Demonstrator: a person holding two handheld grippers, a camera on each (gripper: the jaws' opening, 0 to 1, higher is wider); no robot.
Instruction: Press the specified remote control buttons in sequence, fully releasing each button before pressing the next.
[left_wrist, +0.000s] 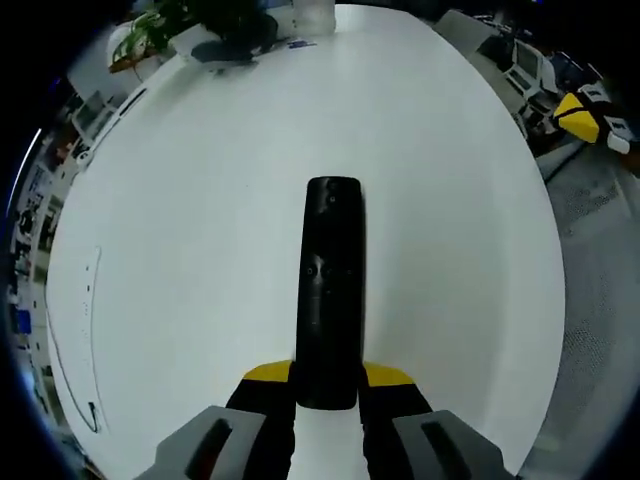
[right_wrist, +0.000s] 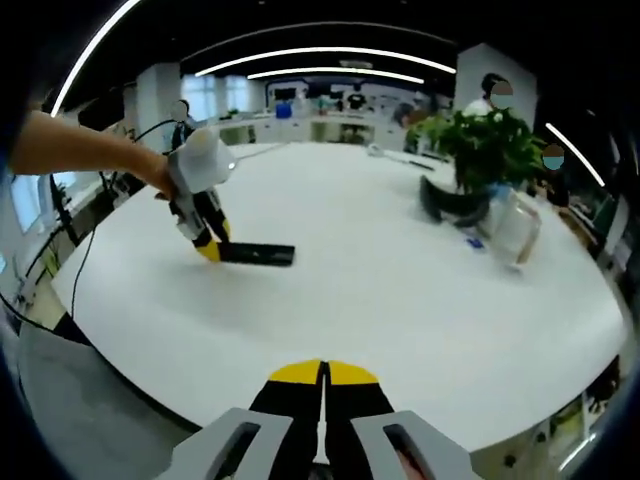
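A: In the left gripper view, what does the left gripper (left_wrist: 327, 385) have?
B: Its yellow-tipped jaws are clamped on the near end of a black remote control (left_wrist: 330, 290), which lies flat on the white table (left_wrist: 180, 250), pointing away.
A: And in the right gripper view?
B: At left, a person's arm (right_wrist: 75, 145) brings that same left gripper (right_wrist: 208, 245) down onto the remote control (right_wrist: 256, 254). The right gripper (right_wrist: 322, 378) hangs above the table's near edge, jaws pressed together, holding nothing. A potted plant (right_wrist: 480, 150) stands at far right.
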